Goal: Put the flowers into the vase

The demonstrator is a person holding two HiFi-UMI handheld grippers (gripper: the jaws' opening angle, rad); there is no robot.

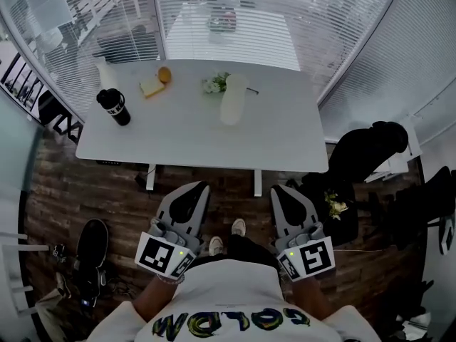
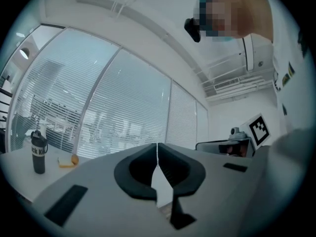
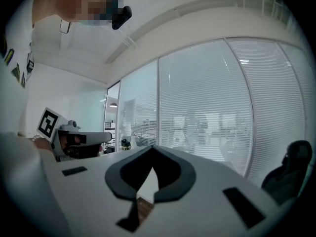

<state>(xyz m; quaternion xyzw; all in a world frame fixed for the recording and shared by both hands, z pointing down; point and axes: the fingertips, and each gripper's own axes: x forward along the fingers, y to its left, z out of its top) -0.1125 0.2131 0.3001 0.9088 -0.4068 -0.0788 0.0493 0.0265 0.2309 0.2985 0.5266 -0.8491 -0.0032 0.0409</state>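
A tall white vase (image 1: pixel 234 98) stands on the white table (image 1: pixel 178 137), with a small bunch of white flowers (image 1: pixel 215 84) lying just left of its top. My left gripper (image 1: pixel 196 187) and right gripper (image 1: pixel 279 189) hang side by side close to my body, short of the table's near edge and over the wooden floor. Both point toward the table. In the left gripper view the jaws (image 2: pixel 157 145) meet in a thin line with nothing between them. The right gripper view shows its jaws (image 3: pixel 150 149) shut and empty too.
A black bottle (image 1: pixel 114 107), a white bottle (image 1: pixel 107 73), a slice of bread (image 1: pixel 151 86) and an orange (image 1: pixel 164 75) sit at the table's left. A black chair (image 1: pixel 370 152) stands at the right, with pale flowers (image 1: pixel 335 205) near it. Windows with blinds lie behind the table.
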